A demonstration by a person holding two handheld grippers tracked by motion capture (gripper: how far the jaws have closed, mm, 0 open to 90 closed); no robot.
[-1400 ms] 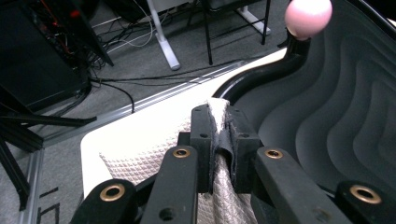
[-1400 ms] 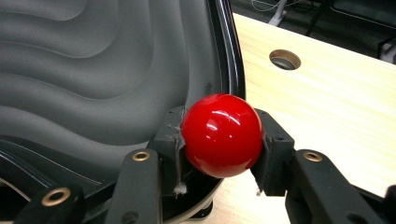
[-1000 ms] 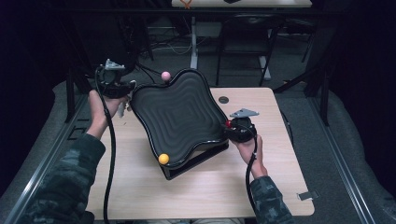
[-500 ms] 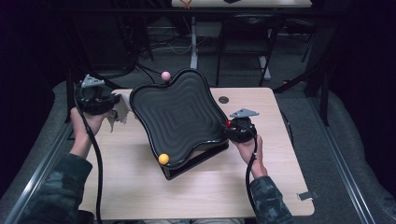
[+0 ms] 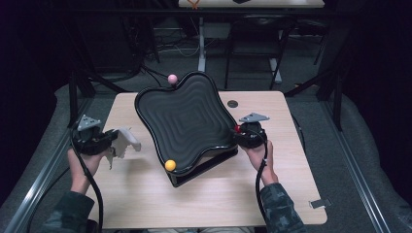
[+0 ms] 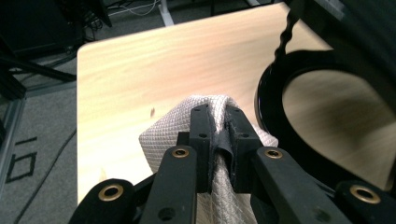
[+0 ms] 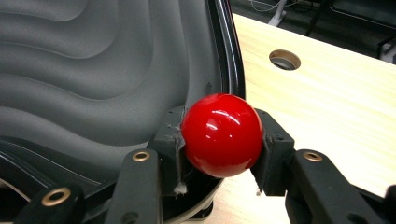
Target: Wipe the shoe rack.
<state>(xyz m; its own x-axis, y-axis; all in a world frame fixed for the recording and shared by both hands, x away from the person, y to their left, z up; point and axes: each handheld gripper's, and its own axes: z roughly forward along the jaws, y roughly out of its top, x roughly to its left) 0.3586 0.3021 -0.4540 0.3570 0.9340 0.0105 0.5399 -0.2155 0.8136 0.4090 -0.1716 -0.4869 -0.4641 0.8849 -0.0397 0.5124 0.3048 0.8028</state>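
Observation:
A black tray (image 5: pixel 184 121) with a rippled grey surface stands tilted on the wooden table (image 5: pixel 145 199). It has a pink ball (image 5: pixel 172 78) at its far corner and a yellow ball (image 5: pixel 170 165) at its near corner. My right gripper (image 5: pixel 241 134) is at the tray's right corner, shut on a glossy red ball (image 7: pixel 222 135) beside the rim (image 7: pixel 229 60). My left gripper (image 5: pixel 115 141) is low over the table's left side, apart from the tray. It is shut on a fold of white quilted cloth (image 6: pixel 163 140), and the cloth (image 5: pixel 127 140) hangs from its jaws.
A round cable hole (image 5: pixel 232 103) lies in the table behind the right gripper. The tray's black rim (image 6: pixel 268 93) curves close on the right in the left gripper view. Bare wood stretches along the front edge. Dark frames and another table's legs stand beyond.
My left hand has moved left and down with the cloth, away from the tray's far left corner toward the table's left edge. The right hand and the tray have stayed put.

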